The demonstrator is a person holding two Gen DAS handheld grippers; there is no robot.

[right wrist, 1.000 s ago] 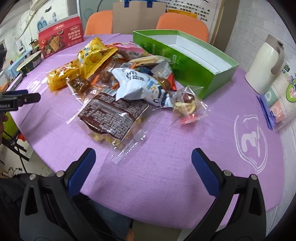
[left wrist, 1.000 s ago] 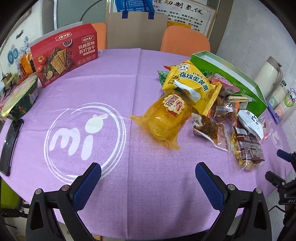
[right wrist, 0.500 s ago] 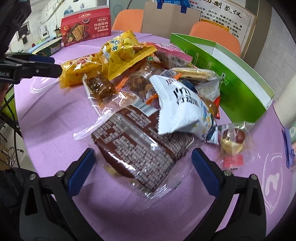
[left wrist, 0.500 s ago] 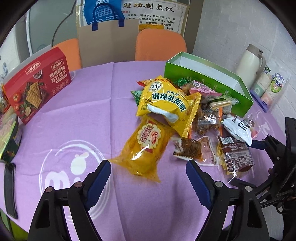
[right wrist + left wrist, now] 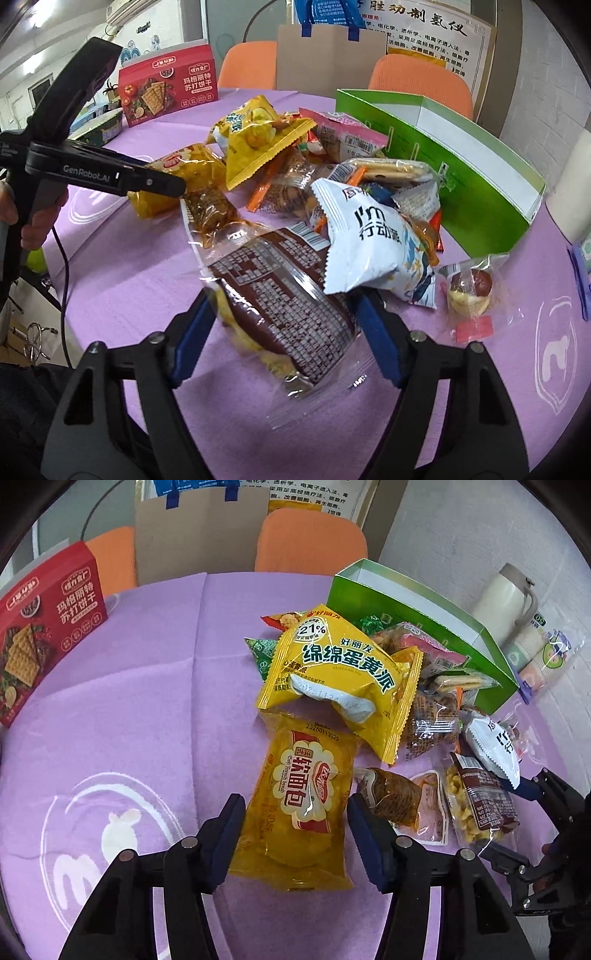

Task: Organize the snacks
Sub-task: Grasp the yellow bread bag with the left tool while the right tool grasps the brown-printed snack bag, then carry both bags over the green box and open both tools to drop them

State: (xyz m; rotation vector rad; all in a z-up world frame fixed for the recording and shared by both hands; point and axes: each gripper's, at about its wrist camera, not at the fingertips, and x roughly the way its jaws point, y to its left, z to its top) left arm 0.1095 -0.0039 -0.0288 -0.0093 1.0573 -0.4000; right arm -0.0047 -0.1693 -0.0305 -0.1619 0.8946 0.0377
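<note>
Here my left gripper (image 5: 295,812) was closing around the soft-bread packet (image 5: 303,805); my right gripper (image 5: 284,325) was closing around the brown snack bag (image 5: 288,306), pads not yet pressing either.

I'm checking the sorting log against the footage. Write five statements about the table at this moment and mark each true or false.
1. The soft bread pack lies between the left gripper's fingers. True; the jaws are closing.
2. The green box holds several snacks. False: what shows of its inside is bare.
3. The white packet overlaps the brown-label pack. True.
4. The red cracker box lies flat. False: it stands upright.
5. The right gripper straddles the yellow custard pie bag. False: it straddles the brown-label pack, jaws closing.
</note>
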